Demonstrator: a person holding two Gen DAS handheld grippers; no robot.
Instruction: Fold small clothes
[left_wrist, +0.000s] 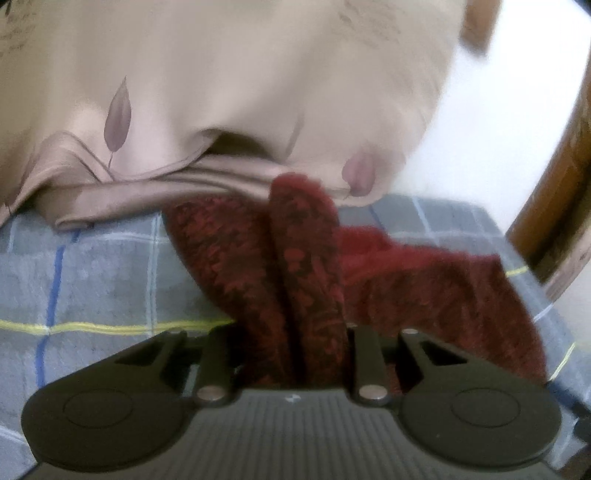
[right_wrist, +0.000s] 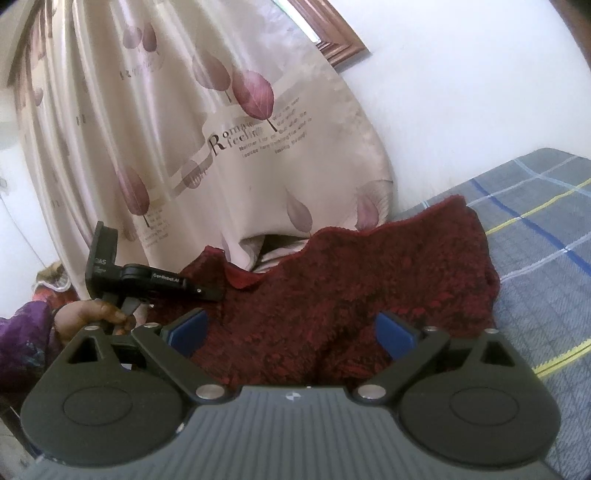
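On the plaid bedspread (left_wrist: 92, 280), left hand-held gripper (left_wrist: 291, 354) pinches red garment (left_wrist: 306, 266).

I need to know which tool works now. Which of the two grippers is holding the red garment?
The left gripper: its jaws are pinched on a raised fold of the red knitted garment. The right gripper stands wide open, holding nothing.

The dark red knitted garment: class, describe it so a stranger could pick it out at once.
Find the grey checked bedcover. Below the beige leaf-print curtain lies the dark red knitted garment, rumpled. It is the only fuzzy, red-and-black flecked fabric there.
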